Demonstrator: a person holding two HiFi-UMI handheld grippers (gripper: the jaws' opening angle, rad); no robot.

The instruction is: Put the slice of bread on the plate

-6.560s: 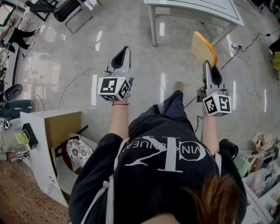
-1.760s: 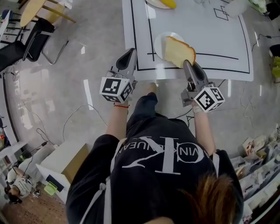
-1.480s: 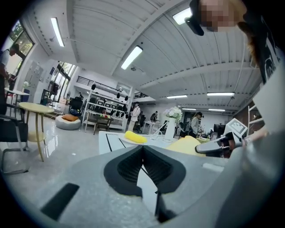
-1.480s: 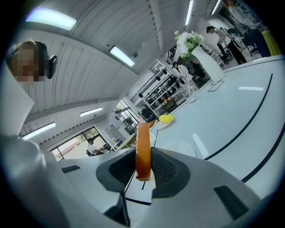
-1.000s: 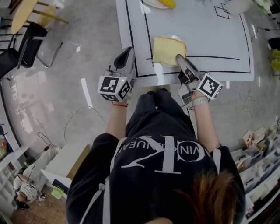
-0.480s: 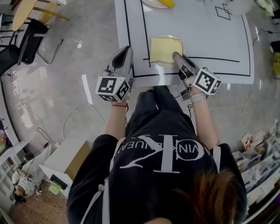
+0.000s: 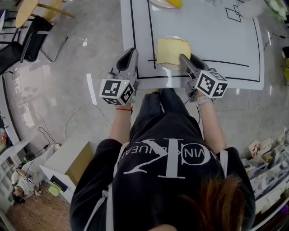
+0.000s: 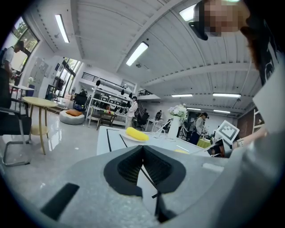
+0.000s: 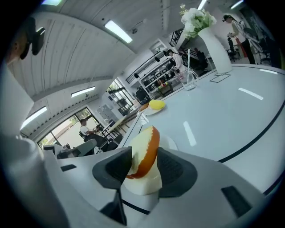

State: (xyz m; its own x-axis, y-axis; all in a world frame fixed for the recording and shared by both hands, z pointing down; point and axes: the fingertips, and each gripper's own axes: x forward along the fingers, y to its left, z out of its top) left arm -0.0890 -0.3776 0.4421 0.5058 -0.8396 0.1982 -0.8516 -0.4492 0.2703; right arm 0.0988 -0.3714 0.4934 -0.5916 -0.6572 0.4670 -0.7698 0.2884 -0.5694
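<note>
A slice of bread point(image 7: 172, 48) with an orange-brown crust lies on a small white plate point(image 7: 168, 66) near the front edge of the white table point(image 7: 216, 38). My right gripper point(image 7: 186, 60) reaches over the plate's near right side. Its jaws are opening, with the bread's near edge point(image 9: 147, 144) still between them and the plate point(image 9: 141, 186) just below. The pads look slack on the slice. My left gripper point(image 7: 128, 56) hangs off the table's front left corner, jaws shut and empty point(image 8: 143, 149).
A second plate with a yellow item point(image 7: 169, 2) sits at the table's far side. A vase of flowers point(image 9: 213, 40) and a glass point(image 9: 189, 78) stand farther back. Black lines mark the tabletop. A chair point(image 7: 31, 40) stands on the floor to the left.
The right gripper sank slightly and rolled, and the slice came down flat onto the plate. Its jaws stand wider apart. The left gripper stayed where it was.
</note>
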